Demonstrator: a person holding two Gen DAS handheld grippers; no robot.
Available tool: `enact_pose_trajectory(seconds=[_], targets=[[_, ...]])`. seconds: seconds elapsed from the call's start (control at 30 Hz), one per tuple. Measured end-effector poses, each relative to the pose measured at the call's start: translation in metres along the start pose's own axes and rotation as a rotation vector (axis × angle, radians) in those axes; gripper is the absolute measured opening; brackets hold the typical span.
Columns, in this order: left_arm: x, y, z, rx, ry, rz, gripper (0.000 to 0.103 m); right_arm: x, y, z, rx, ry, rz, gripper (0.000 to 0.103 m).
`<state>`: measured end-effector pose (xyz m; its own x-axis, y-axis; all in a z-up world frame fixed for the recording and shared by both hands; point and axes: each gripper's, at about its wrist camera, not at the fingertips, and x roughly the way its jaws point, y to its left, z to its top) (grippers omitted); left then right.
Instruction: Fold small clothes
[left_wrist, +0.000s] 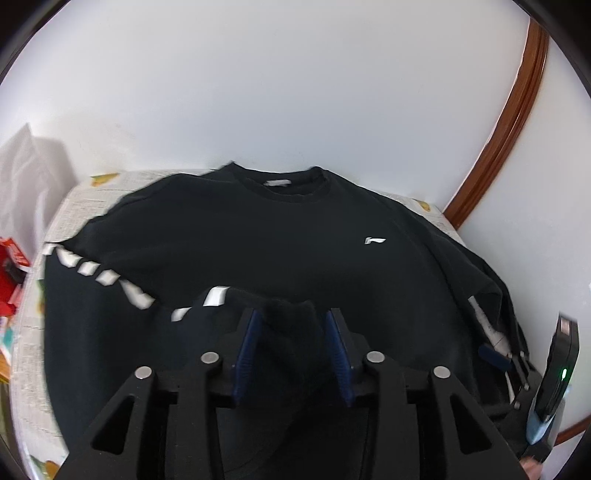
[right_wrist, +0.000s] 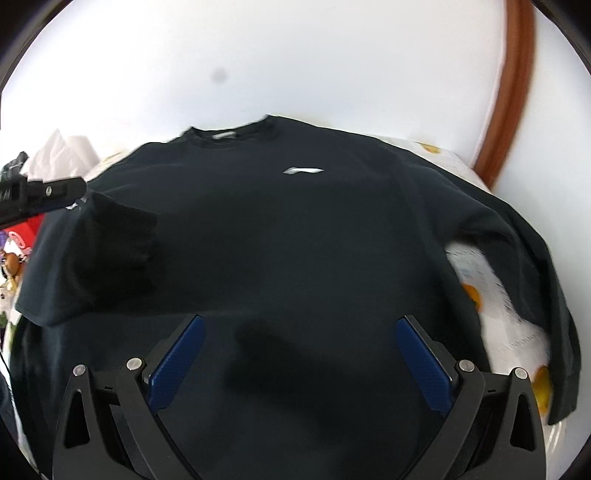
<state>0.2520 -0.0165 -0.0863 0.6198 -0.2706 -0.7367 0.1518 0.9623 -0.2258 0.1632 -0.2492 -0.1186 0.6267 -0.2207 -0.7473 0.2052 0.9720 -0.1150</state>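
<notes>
Sleeve cuff (left_wrist: 291, 321) of the black sweatshirt (left_wrist: 258, 236) sits pinched in the jaws of the left gripper (left_wrist: 293, 332), drawn across the body, which lies flat on the counter (left_wrist: 79, 206) with its collar (left_wrist: 291, 182) pointing away. The right gripper (right_wrist: 299, 354) hovers over the lower chest, jaws wide and holding nothing. The other sleeve (right_wrist: 532, 258) trails toward the right edge, nearer the right gripper, so folding it in likely falls to that hand.

A home room; white wall (left_wrist: 295, 92), wooden trim (left_wrist: 509, 122), newspaper-covered table (left_wrist: 33, 350).
</notes>
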Motion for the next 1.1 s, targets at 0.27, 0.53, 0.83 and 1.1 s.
enact_pose_trajectory(seconds=[0.27,0.53,0.83,1.1], targets=[[-0.044,0.086,-0.041,-0.082,-0.025,0.089,0.068,0.031,0.075,0.029,-0.037,0.045,0.201,0.096],[-0.064,0.151,-0.109,-0.102,0.060,0.072,0.074,0.072,0.123,0.041,-0.047,0.100,0.262,0.096],[-0.036,0.165,-0.126,-0.121,0.072,0.095,0.074,0.094,0.158,0.050,-0.154,0.054,0.188,0.047],[-0.012,0.159,-0.116,-0.114,0.053,0.272,0.072,0.053,0.129,0.083,-0.134,-0.083,0.169,0.016]])
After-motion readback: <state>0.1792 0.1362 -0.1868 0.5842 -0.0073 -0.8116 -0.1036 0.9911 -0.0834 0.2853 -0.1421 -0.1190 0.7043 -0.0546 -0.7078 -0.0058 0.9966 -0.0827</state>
